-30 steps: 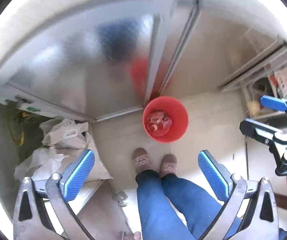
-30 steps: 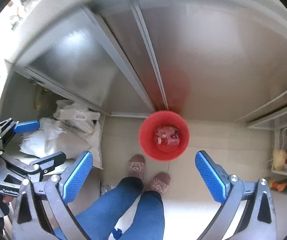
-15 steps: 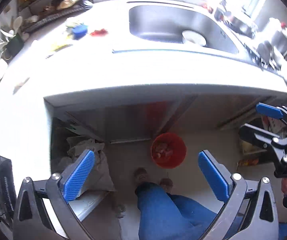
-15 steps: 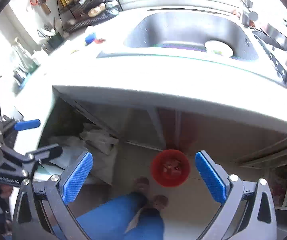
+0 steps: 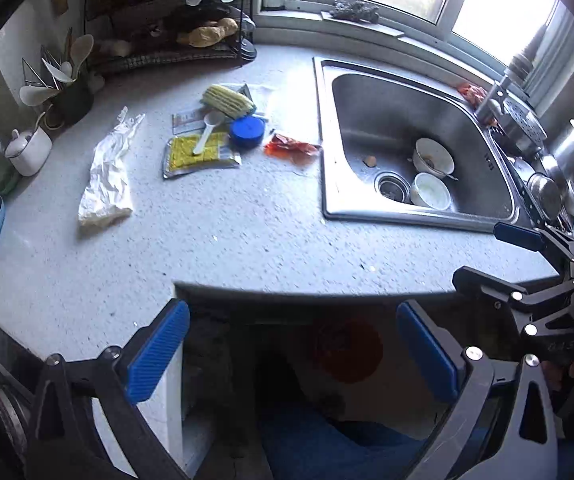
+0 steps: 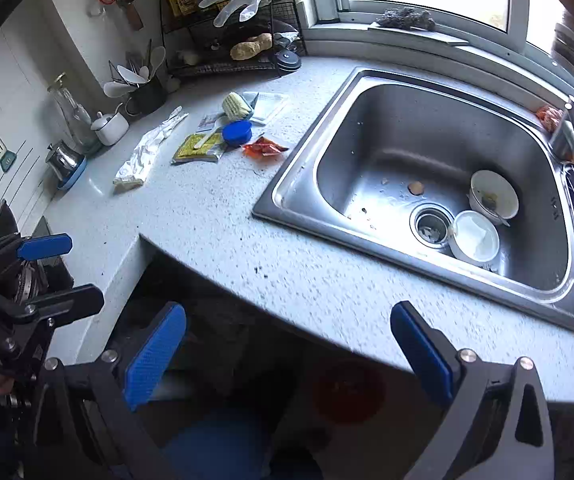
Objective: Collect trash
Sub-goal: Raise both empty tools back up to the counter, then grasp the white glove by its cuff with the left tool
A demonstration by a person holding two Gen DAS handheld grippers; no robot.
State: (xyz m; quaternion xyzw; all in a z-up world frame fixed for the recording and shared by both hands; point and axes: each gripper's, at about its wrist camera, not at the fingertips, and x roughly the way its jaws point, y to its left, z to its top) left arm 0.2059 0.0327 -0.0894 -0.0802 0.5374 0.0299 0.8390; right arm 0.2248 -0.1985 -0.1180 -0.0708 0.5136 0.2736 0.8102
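Scattered trash (image 5: 203, 152) on countertop (image 5: 227, 236)

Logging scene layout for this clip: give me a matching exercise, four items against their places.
Things:
1. corn cob
2. white bowls
3. red bin
4. red wrapper

Places:
A. in the sink
B. on the floor under the counter
C. on the counter beside the sink's left rim
D. behind the blue lid

Pairs: 1-D, 2-A, 3-B, 4-C
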